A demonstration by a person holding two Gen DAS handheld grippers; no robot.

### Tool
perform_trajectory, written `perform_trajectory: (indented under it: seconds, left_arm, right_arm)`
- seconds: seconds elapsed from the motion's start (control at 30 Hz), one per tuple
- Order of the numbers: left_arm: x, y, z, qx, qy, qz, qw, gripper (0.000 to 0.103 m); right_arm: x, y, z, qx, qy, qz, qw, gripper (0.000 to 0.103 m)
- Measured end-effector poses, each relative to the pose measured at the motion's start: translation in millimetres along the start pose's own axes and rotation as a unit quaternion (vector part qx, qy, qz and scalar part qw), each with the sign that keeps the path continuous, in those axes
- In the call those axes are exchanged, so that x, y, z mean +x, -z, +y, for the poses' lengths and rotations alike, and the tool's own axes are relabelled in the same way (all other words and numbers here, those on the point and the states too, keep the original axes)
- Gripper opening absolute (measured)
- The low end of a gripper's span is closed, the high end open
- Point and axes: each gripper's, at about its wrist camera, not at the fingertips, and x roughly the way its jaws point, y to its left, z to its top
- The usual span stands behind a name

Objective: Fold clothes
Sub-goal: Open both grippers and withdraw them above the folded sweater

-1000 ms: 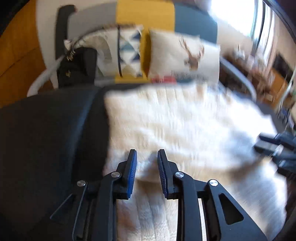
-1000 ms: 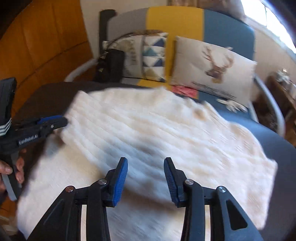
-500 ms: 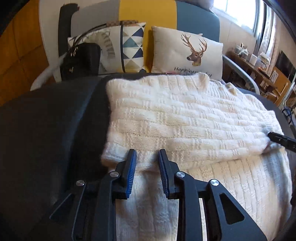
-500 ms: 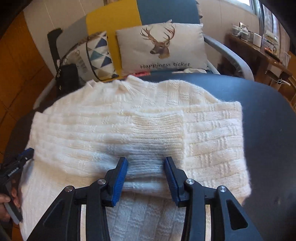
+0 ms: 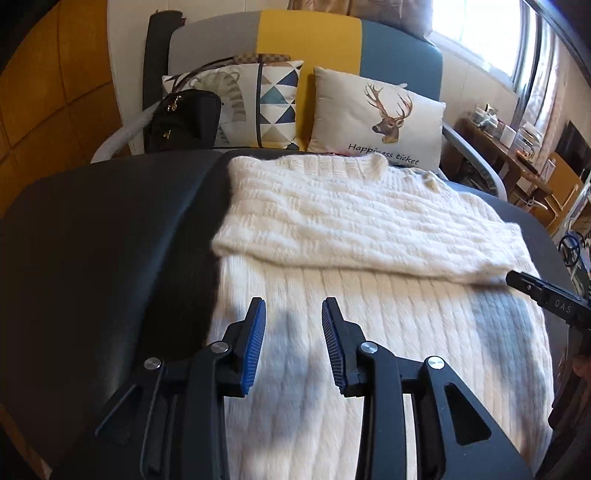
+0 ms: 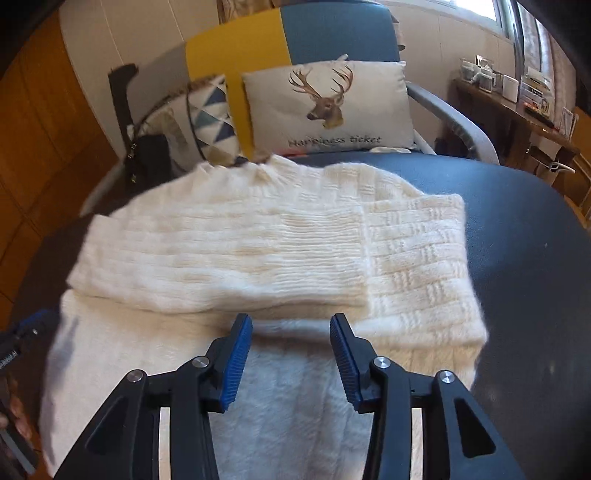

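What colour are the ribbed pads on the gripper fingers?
Blue, set on black fingers. The left gripper's pads show it best in the left wrist view.

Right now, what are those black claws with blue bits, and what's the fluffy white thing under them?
Those claws are two grabbing tools, and a person holds one in each hand. Each tool has a little camera looking along its two fingers, so each picture is that tool's own view.

One picture is from the left gripper, which has just been opening. The other is from the right gripper. Both are open with nothing between their blue pads, so nothing is held.

The fluffy thing is a white knitted sweater lying on a dark table. Its far part is already folded over the near part.

Behind the table is a chair with a deer cushion, a triangle-patterned cushion and a black bag. At the right edge of the left picture you can see the other tool peeking in.
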Motion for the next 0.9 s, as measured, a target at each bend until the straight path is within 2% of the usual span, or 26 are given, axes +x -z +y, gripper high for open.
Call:
perform_trajectory:
  seconds: [0.17,0.43,0.9]
  left_arm:
    - [-20.9,15.6,-3.6,0.009,-0.005,-0.007,0.9999,0.035]
    - [-27.0,35.7,-0.6,0.013,-0.007,0.001,0.9999,0.035]
    - [-17.7,59.0,5.1,0.016,-0.015,0.025,0.9995,0.035]
  right_arm:
    - [-25.2,28.9,17.5,-0.017,-0.025,-0.015,0.999,0.045]
    - [-20.6,72.6,28.2,-0.032,-0.018,0.019,0.999,0.045]
    - [-25.3,76.1,32.6,-0.04,-0.01,0.011,0.999,0.045]
